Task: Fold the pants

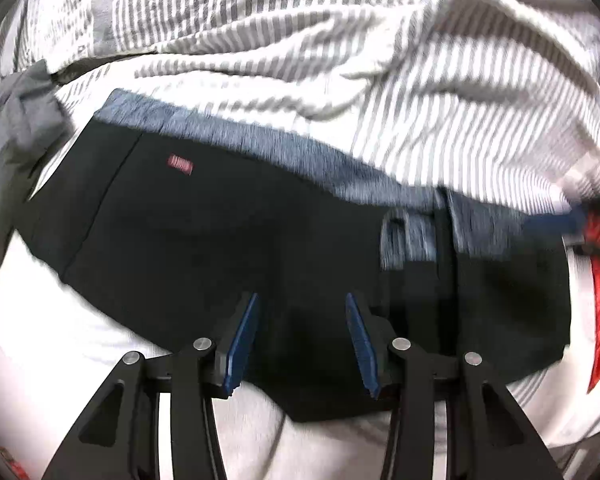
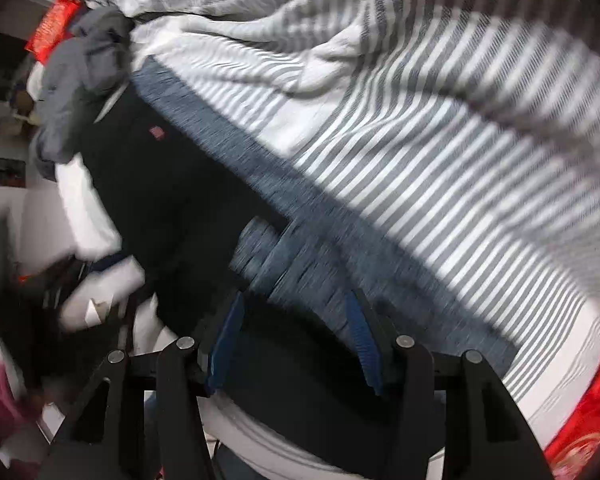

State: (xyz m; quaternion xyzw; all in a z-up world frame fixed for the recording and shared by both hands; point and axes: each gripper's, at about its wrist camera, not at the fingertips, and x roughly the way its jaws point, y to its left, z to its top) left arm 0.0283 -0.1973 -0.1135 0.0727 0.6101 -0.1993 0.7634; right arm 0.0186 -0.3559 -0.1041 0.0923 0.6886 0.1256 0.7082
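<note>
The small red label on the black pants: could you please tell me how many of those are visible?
1. The red label sits on the black pants just below the blue-grey waistband, toward its left end; folds may hide others.

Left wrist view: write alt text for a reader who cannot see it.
Black pants with a blue-grey waistband and a small red label lie on striped grey-and-white bedding. The left gripper hangs over them, its blue-padded fingers apart with nothing between them. The picture is blurred.
</note>
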